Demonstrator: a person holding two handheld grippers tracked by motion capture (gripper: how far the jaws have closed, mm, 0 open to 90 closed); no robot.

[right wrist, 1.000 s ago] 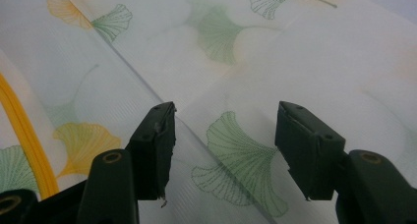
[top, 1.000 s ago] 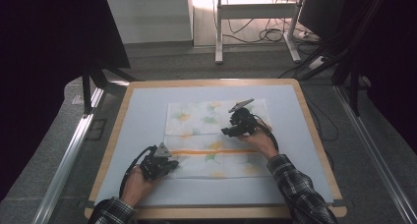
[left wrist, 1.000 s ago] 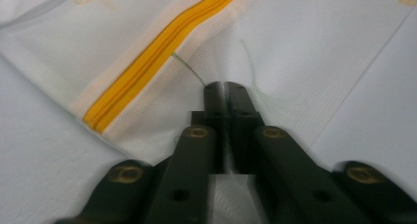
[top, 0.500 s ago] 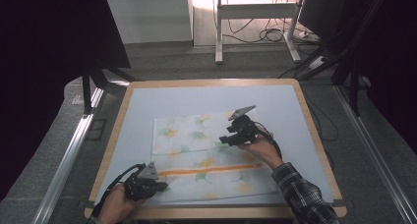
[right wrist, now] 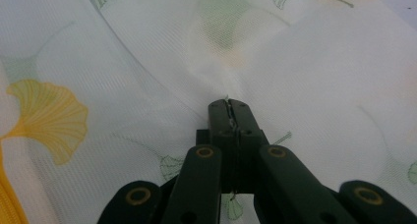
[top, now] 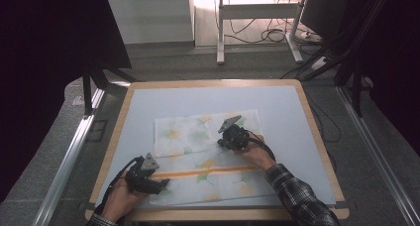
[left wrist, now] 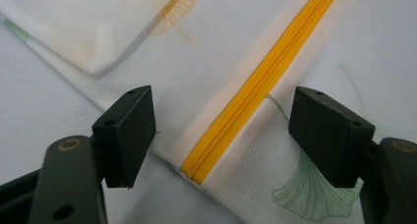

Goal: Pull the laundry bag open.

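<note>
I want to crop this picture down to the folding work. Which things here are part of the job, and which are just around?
Part of the job:
- leaf-print cloth with orange zip
- left gripper, open
- right gripper, pinching the cloth
- table

Just around:
- cables on the floor
- desk legs

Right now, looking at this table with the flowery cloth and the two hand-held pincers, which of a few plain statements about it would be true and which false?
1. The left gripper has its jaws apart. True; they have just been opening, astride the yellow zipper, not pressing it.
2. The right gripper is open. False: it is shut on a pinch of the cloth.
3. The cloth is plain blue. False: white with leaf prints.
4. The cloth lies on the table. True.
</note>
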